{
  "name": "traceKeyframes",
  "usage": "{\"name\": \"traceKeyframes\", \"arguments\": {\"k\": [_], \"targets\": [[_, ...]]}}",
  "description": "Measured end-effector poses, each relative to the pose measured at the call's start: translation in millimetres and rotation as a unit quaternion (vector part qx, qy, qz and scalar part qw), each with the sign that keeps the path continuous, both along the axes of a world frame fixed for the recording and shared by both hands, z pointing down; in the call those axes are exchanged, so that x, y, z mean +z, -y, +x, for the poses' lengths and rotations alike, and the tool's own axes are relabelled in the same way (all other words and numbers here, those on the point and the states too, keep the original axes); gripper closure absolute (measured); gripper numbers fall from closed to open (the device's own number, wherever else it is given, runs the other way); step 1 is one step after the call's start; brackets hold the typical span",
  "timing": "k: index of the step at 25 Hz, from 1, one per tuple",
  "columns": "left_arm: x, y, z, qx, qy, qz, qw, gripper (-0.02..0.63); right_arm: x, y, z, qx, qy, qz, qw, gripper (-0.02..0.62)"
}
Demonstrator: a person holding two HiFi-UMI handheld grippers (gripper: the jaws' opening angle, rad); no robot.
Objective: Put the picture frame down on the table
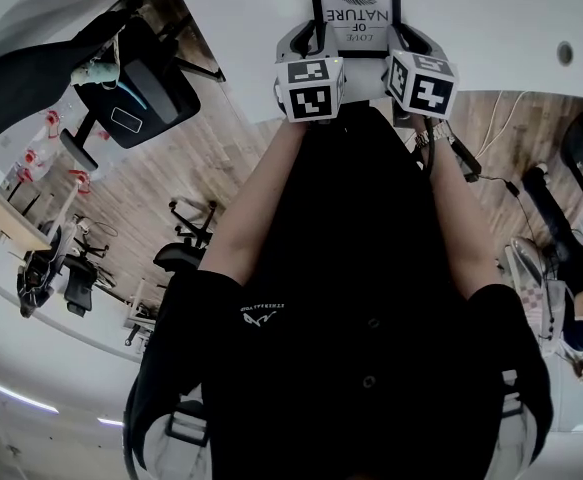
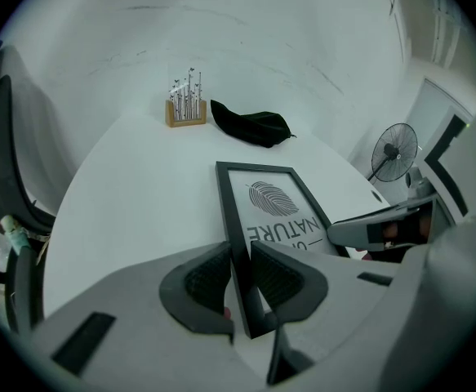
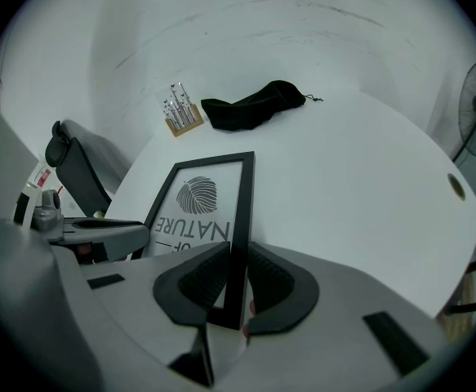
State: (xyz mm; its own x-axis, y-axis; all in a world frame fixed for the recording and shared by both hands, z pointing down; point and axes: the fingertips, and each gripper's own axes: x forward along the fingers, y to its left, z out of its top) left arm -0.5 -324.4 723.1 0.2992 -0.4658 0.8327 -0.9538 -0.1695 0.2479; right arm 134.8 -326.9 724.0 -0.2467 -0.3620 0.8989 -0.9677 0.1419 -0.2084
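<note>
The left gripper (image 2: 239, 280) pinched the left rail of the picture frame (image 2: 274, 211) and the right gripper (image 3: 231, 288) pinched its right rail, holding it low over the counter's (image 2: 140, 186) near edge. An uneven release could let it twist, slap down or slide off that edge. Its print read "LOVE OF NATURE" beside a leaf drawing.

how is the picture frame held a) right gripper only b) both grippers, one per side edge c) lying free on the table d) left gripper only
b: the left gripper and the right gripper each have jaws shut on a side edge of the picture frame.
</note>
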Motion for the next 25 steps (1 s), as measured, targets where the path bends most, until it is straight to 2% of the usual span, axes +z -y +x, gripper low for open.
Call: {"name": "traceKeyframes", "arguments": {"k": [4, 7, 9, 13, 14, 17, 21, 25], "targets": [[1.8, -0.8, 0.5, 0.001, 0.000, 0.003, 1.0000, 0.528, 0.8, -0.7, -0.6, -0.004, 0.000, 0.003, 1.000, 0.525], [3.3, -1.0, 0.5, -0.008, -0.024, -0.007, 0.9997, 0.528, 1.4, -2.4, -0.3, 0.010, 0.029, -0.003, 1.000, 0.520], [3.0, 0.3, -0.8, -0.013, -0.034, -0.012, 0.9993, 0.520, 1.1, -3.3, 0.6, 0.017, 0.042, -0.008, 0.999, 0.493], [-3.1, -0.3, -6.1, -0.013, -0.023, -0.007, 0.9996, 0.479, -8.5, -1.9, 3.4, 0.019, 0.032, 0.009, 0.999, 0.462], [-6.2, -1.6, -7.0, -0.014, -0.018, -0.003, 0.9997, 0.479, -11.4, -2.5, 5.6, 0.022, 0.026, 0.013, 0.999, 0.471], [-16.5, -7.7, -6.6, -0.016, -0.005, 0.014, 0.9998, 0.500, -19.0, -5.5, 14.1, 0.028, 0.007, 0.028, 0.999, 0.593], [-29.4, -17.7, -2.8, -0.015, -0.009, 0.032, 0.9994, 0.595, -29.2, -13.0, 10.7, 0.028, 0.025, 0.032, 0.999, 0.596], [-41.2, -31.2, 4.1, -0.016, -0.011, 0.040, 0.9990, 0.598, -40.7, -27.5, 7.3, 0.004, 0.030, 0.039, 0.999, 0.597]]}}
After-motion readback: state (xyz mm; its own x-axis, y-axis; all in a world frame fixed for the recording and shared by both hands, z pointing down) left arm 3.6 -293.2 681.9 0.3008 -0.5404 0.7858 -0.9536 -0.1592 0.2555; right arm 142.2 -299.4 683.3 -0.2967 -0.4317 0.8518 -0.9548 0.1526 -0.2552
